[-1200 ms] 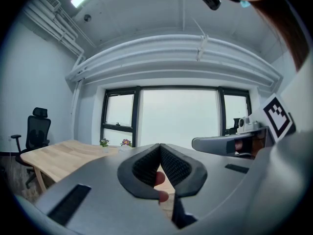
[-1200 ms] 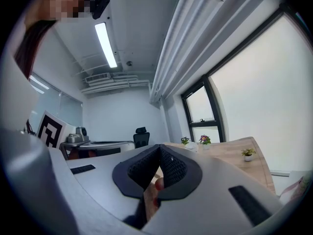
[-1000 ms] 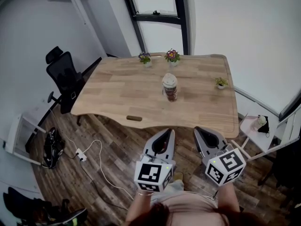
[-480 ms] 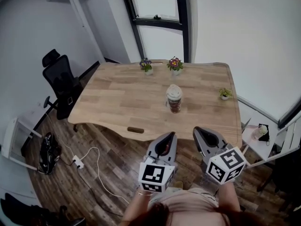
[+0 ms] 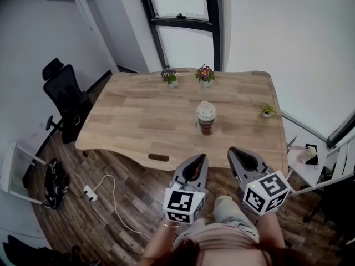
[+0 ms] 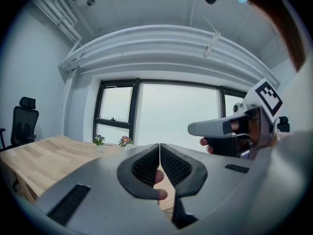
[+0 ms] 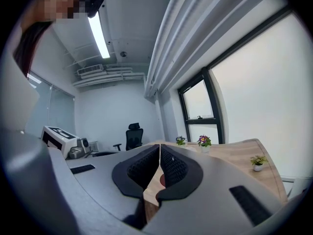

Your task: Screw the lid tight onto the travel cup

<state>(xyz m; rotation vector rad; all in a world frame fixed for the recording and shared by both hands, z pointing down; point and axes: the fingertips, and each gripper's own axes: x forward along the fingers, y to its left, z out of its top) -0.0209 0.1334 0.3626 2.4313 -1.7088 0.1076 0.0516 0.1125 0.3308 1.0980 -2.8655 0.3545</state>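
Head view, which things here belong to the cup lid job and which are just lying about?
Job: travel cup, lid, left gripper, right gripper, both shut.
Lying about: potted plants, office chair, power strip.

No words, numbers or brand names can be read anywhere: the cube (image 5: 182, 205) on the left gripper (image 5: 202, 157) and the cube (image 5: 267, 192) on the right gripper (image 5: 232, 150) carry only black-and-white square patterns, and any print on the cup (image 5: 206, 117) is too small to make out.
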